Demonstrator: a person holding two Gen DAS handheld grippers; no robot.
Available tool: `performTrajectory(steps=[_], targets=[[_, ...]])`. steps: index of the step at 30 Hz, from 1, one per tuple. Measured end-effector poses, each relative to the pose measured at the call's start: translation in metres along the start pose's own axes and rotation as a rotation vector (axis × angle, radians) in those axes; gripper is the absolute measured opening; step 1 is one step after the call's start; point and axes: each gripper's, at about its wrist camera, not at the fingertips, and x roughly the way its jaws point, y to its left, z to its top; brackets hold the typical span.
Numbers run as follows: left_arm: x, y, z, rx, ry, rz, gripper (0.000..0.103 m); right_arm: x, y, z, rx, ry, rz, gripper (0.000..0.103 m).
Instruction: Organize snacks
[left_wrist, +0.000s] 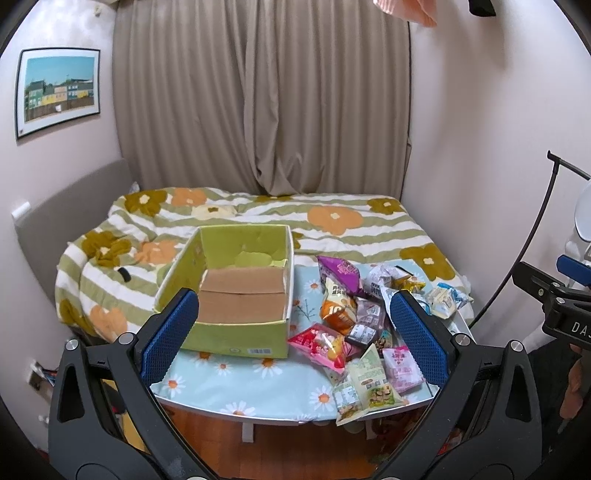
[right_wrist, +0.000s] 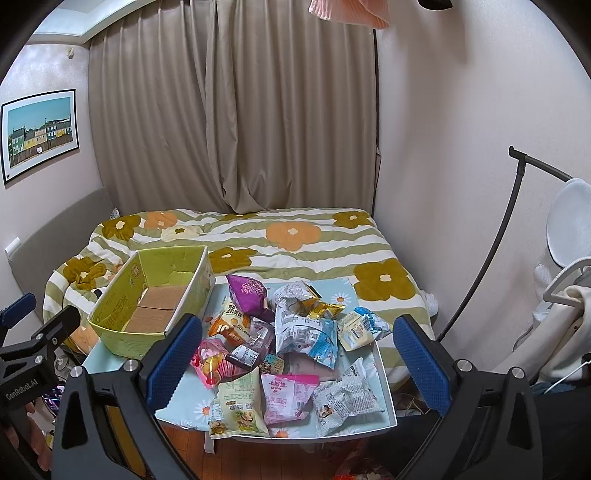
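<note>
A green cardboard box stands open and empty on the left of a small table with a daisy-print cloth; it also shows in the right wrist view. A pile of snack packets lies to its right, among them a purple bag, a pink packet and a pale green packet. My left gripper is open and empty, held back from the table's near edge. My right gripper is open and empty, in front of the pile.
A bed with a flowered striped quilt lies right behind the table. Beige curtains hang at the back. A black stand and a white chair are at the right. Wooden floor shows under the table.
</note>
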Motion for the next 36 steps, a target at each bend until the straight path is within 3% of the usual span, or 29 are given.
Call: performTrajectory(steps=[36], targets=[[0.004, 0.005, -0.002, 0.006, 0.011, 0.002, 0.103, 0.002, 0.011, 0.0, 0.001, 0.007, 0.004, 0.103]])
